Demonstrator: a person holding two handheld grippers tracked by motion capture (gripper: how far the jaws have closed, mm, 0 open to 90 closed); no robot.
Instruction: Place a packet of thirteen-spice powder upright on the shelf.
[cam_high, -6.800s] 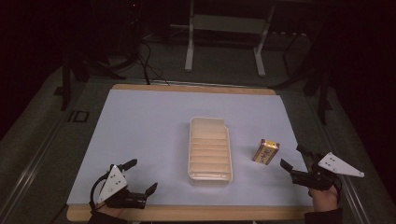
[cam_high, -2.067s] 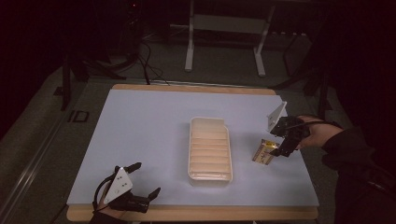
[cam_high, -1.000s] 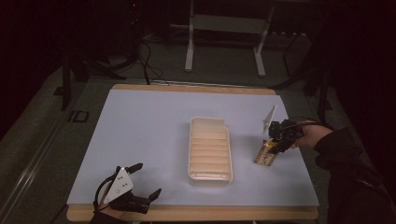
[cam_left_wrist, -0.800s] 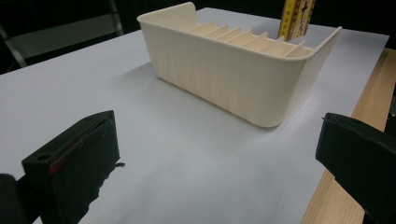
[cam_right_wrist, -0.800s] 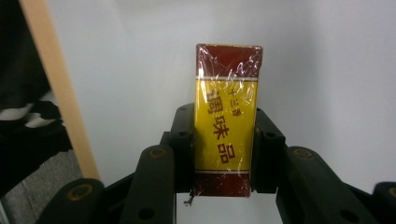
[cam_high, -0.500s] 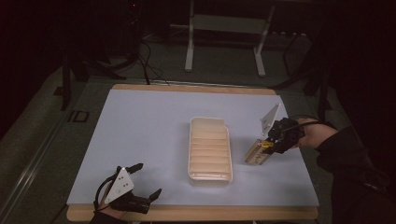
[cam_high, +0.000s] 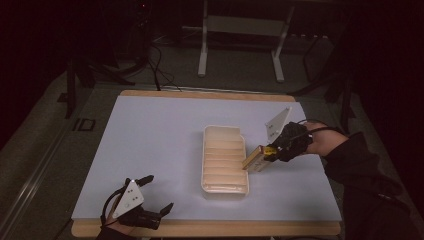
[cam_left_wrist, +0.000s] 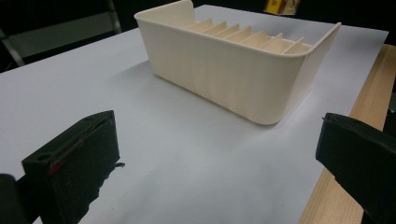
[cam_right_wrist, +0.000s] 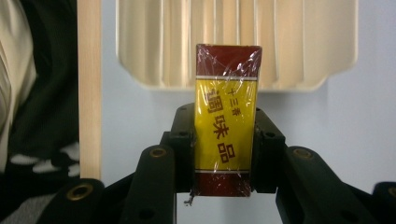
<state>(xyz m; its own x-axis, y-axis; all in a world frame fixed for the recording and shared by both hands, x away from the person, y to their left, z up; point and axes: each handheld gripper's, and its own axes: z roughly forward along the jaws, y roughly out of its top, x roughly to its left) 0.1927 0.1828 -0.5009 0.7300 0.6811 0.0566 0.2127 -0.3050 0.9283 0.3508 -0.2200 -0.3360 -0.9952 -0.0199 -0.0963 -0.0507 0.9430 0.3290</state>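
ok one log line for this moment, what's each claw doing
left claw: open, idle near table edge | right claw: shut on yellow box, lifted beside slotted tray

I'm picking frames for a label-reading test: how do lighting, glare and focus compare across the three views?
High view: dim, dark surroundings, box small, print unreadable. Right gripper view: bright and sharp on the box, small glints on its wrap. Left gripper view: evenly lit tray, near jaws soft.
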